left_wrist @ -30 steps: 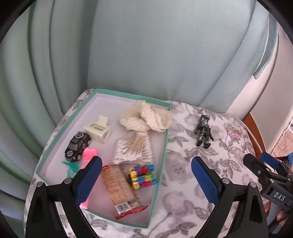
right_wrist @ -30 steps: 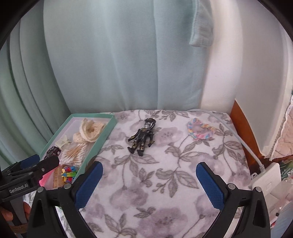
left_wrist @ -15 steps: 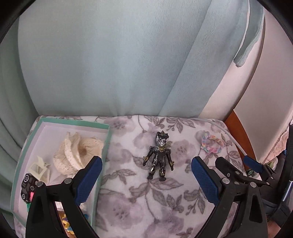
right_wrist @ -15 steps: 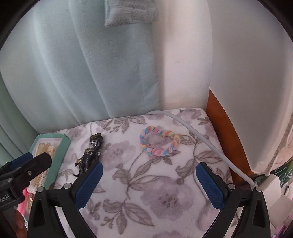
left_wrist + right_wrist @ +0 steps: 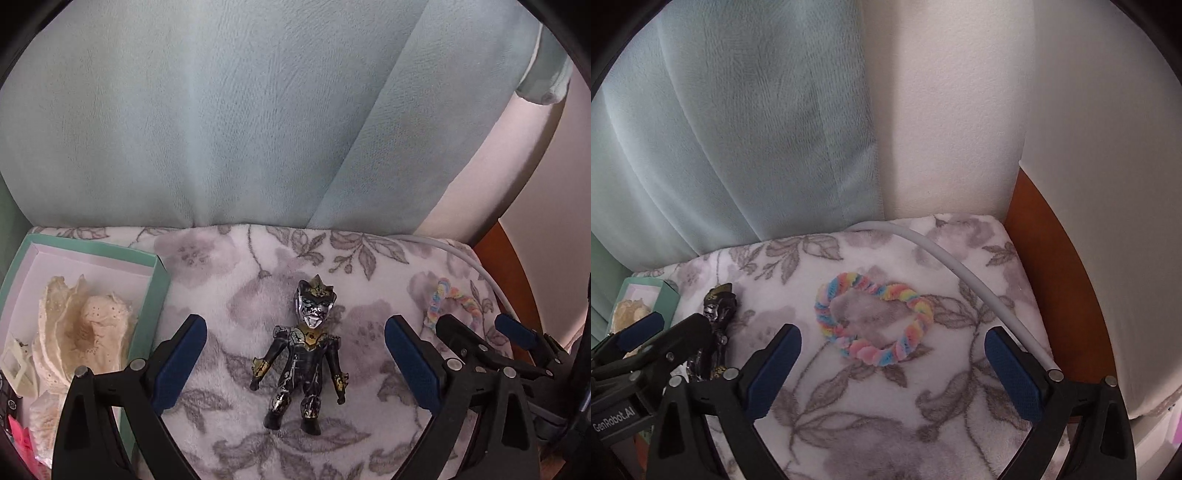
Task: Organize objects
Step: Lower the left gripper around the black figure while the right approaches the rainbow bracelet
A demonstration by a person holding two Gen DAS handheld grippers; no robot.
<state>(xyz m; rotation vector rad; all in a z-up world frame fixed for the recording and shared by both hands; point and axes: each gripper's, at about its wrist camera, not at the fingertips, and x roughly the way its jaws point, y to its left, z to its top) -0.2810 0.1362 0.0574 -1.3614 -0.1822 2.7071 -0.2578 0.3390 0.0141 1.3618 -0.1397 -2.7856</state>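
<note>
A black and gold toy figure (image 5: 304,354) lies face up on the floral blanket (image 5: 221,302), between the spread fingers of my open left gripper (image 5: 295,363). A pastel rainbow fuzzy ring (image 5: 873,323) lies on the same blanket, just ahead of my open right gripper (image 5: 894,369). In the left wrist view the ring (image 5: 448,302) sits at the right behind the right gripper (image 5: 487,338). The right wrist view catches the figure (image 5: 716,325) at the left, partly behind the left gripper (image 5: 661,334). A teal box (image 5: 155,295) at the left holds cream lace (image 5: 77,332).
A white cable (image 5: 979,284) runs over the blanket's right side next to a brown wooden edge (image 5: 1067,280). Pale blue curtain (image 5: 258,110) hangs behind the blanket. Other small items sit low in the box, mostly hidden.
Both grippers swung right and came closer to the blanket. The figure now sits between the left fingers; the ring is centred before the right gripper. The box slid to the left edge.
</note>
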